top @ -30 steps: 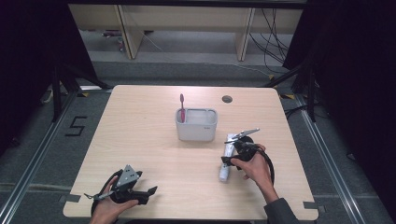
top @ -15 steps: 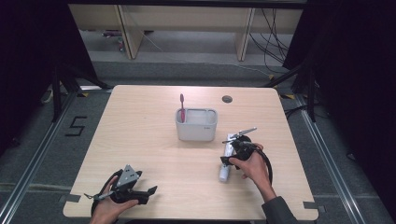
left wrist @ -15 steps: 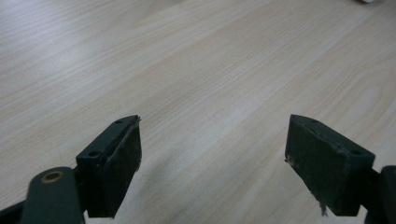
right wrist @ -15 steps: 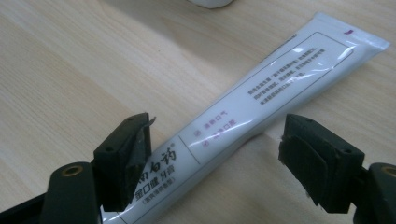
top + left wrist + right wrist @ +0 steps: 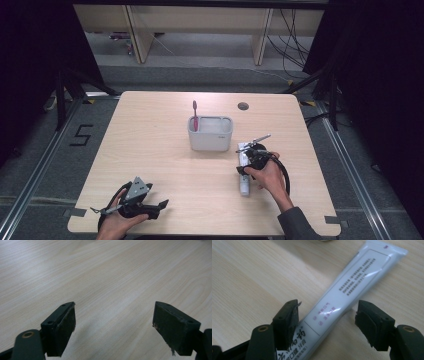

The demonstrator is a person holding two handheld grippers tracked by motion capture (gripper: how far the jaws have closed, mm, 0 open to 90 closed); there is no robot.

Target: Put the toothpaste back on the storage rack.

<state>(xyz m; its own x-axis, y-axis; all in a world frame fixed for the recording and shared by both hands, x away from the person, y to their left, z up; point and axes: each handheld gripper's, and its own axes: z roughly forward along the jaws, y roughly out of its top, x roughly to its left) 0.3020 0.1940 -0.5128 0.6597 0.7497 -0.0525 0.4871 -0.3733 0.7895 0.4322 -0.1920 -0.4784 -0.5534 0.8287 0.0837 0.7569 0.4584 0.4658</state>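
A white toothpaste tube (image 5: 244, 186) (image 5: 352, 287) lies flat on the wooden table (image 5: 150, 130), right of centre. My right gripper (image 5: 248, 167) (image 5: 328, 312) points down over the tube, with the tube between its jaws. The jaws have just been closing. In the right gripper view one pad is at the tube's edge and the other stands clear of it. A grey cup (image 5: 210, 134) behind it holds a red toothbrush (image 5: 195, 115) upright. My left gripper (image 5: 159, 204) (image 5: 113, 322) rests near the front left edge, open, with bare wood between its jaws.
A small round hole (image 5: 243, 106) sits in the tabletop behind the cup. Black cable (image 5: 285, 175) loops beside the right hand. Dark floor and rails surround the table on all sides.
The right hand has barely shifted over the tube. The left hand and its gripper have kept still.
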